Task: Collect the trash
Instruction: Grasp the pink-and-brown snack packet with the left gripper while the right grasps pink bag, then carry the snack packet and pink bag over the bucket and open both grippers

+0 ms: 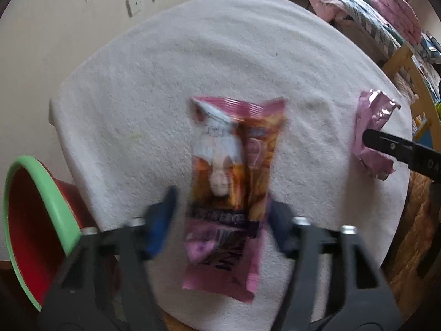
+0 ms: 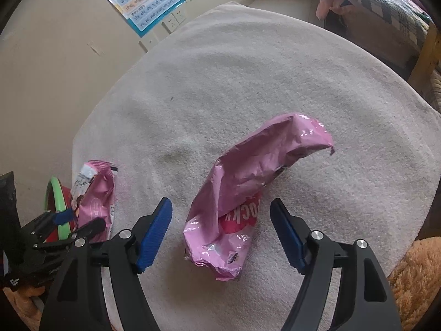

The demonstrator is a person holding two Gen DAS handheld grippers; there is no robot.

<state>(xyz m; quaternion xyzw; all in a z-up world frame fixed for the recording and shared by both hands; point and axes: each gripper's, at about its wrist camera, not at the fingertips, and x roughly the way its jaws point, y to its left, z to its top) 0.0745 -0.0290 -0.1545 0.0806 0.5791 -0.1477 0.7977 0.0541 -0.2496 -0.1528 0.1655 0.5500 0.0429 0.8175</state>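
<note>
A pink and orange snack wrapper (image 1: 231,182) lies lengthwise on the white towel, blurred. My left gripper (image 1: 223,220) straddles its lower half; a strip of towel shows between the left blue pad (image 1: 162,220) and the wrapper, while the right pad sits at its edge. In the right wrist view the same wrapper (image 2: 96,198) lies near the table's left edge. A crumpled pink snack bag (image 2: 242,193) sits between the spread pads of my right gripper (image 2: 220,234), neither pad touching it. That bag (image 1: 369,127) and one right finger (image 1: 386,144) show at the right of the left wrist view.
A red basin with a green rim (image 1: 46,193) stands below the table's left edge. The towel-covered table (image 1: 220,55) backs onto a beige wall with sockets and a poster (image 2: 148,2). A bed with pink bedding (image 1: 386,13) and an orange fuzzy blanket (image 2: 413,275) lie to the right.
</note>
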